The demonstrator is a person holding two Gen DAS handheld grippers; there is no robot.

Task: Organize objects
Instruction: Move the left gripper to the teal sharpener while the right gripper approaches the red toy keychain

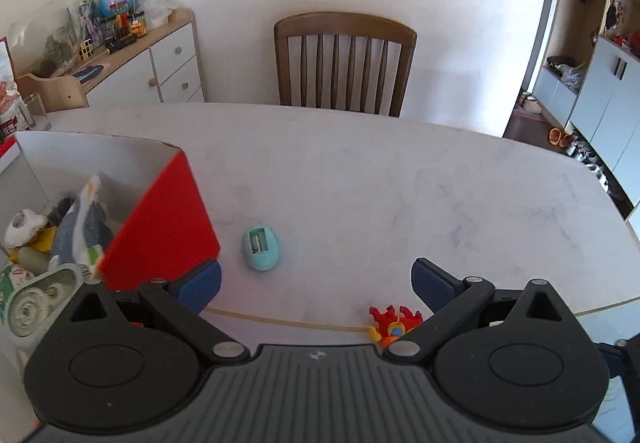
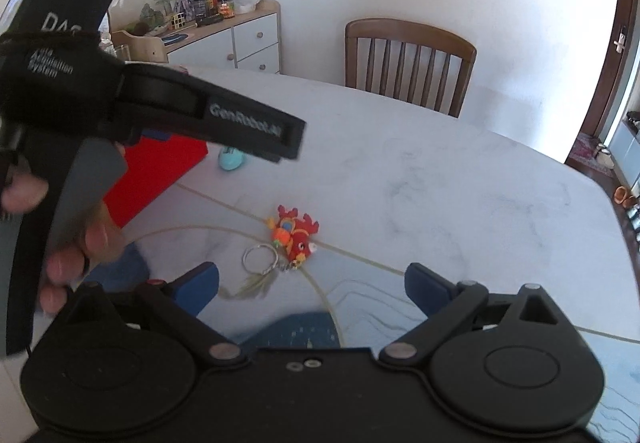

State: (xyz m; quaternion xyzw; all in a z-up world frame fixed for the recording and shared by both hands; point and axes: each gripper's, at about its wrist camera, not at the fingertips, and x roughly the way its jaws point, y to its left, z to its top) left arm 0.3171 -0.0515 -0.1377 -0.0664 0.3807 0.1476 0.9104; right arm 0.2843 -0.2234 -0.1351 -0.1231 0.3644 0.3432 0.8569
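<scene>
both grippers are held with fingers wide apart and empty; the left gripper (image 1: 316, 285) is aimed at the teal sharpener (image 1: 262, 248) beside the red box (image 1: 160, 227), the right gripper (image 2: 312, 289) at the red keychain toy (image 2: 298, 237) on the table (image 2: 440, 183); a lowering and closing is called for next

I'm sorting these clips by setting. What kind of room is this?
Most likely a dining area in a home. A wooden chair is pulled up to a pale marble-look table, a sideboard against the wall is cluttered with toys and jars, and hallway cabinets have shoes beneath them.
</scene>
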